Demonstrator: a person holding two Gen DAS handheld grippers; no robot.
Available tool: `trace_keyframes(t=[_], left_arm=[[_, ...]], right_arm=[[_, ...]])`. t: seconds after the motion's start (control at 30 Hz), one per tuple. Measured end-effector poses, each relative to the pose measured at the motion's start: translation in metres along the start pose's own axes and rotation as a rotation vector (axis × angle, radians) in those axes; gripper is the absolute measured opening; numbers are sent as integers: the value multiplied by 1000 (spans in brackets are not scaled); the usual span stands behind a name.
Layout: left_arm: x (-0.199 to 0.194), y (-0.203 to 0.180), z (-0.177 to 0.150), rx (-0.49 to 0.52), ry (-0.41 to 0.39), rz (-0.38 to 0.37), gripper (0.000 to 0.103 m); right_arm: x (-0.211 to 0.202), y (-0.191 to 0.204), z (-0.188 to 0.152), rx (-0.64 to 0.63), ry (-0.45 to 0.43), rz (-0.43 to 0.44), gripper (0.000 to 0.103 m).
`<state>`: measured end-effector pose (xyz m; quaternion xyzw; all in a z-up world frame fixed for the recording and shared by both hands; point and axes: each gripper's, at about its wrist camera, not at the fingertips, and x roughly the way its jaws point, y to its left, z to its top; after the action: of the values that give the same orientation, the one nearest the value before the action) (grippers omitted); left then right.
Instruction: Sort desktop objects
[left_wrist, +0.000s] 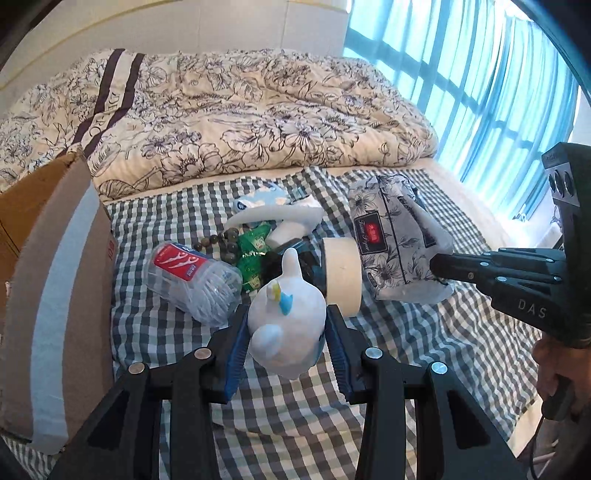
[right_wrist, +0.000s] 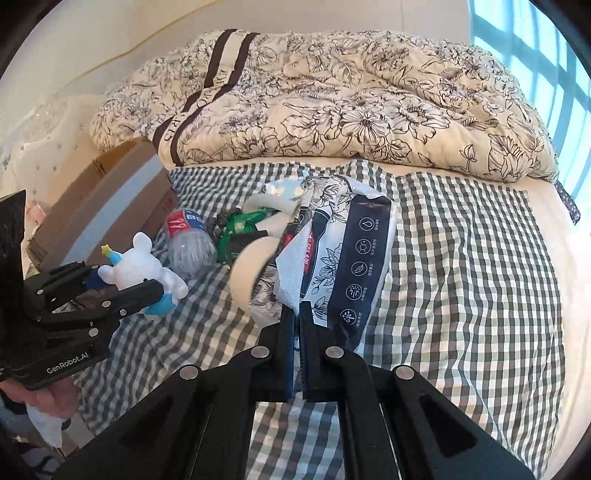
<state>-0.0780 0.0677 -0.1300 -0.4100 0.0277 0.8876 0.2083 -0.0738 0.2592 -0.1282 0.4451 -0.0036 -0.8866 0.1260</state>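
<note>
A: Status of the left gripper (left_wrist: 286, 328)?

B: Clenched on the white toy figure (left_wrist: 284, 317). The figure is pinched across its body between the blue pads (left_wrist: 236, 343) and appears lifted clear of the checked cloth (left_wrist: 424, 350). From the right wrist view the same figure (right_wrist: 138, 264) is seen held near the cardboard box (right_wrist: 110, 192).

A: And the right gripper (right_wrist: 297, 314)?

B: Jaws nearly closed, and a fold of the tissue pack (right_wrist: 347, 258) is caught at the tips. The grip is judged thin: only film and a sheet of white tissue seem to be taken.

A: How should the step be carried out well?

B: The figure is best kept upright and carried left over the box wall (left_wrist: 59, 258), then let go low so that it does not bounce. The tissue pack is better regripped deeper before any lift, since a torn wrapper or a pulled-out sheet is likely otherwise.

A: What is noted of containers?

B: One cardboard box, at the left of the pile, flap open. Its inside is not shown in either view, so contents cannot be told.

A: What is left on the cloth?

B: A crushed plastic bottle (left_wrist: 195, 280), a tape roll (left_wrist: 343, 277), green sachets (left_wrist: 255, 243), dark beads (left_wrist: 221, 240) and a white-and-blue object (left_wrist: 273, 210) behind them, all crowded together.
</note>
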Motion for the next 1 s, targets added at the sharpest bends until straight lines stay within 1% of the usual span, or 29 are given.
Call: trace_keyframes(t=[0.27, 0.7, 1.0], left_arm=[[-26, 0, -1, 16, -40, 7, 41], [-75, -7, 2, 39, -145, 34, 41], [-104, -13, 4, 58, -207, 47, 41]], right_arm=[[-24, 12, -4, -1, -54, -32, 2], [-87, 22, -12, 54, -210, -72, 2], [-123, 45, -19, 47, -294, -99, 2]])
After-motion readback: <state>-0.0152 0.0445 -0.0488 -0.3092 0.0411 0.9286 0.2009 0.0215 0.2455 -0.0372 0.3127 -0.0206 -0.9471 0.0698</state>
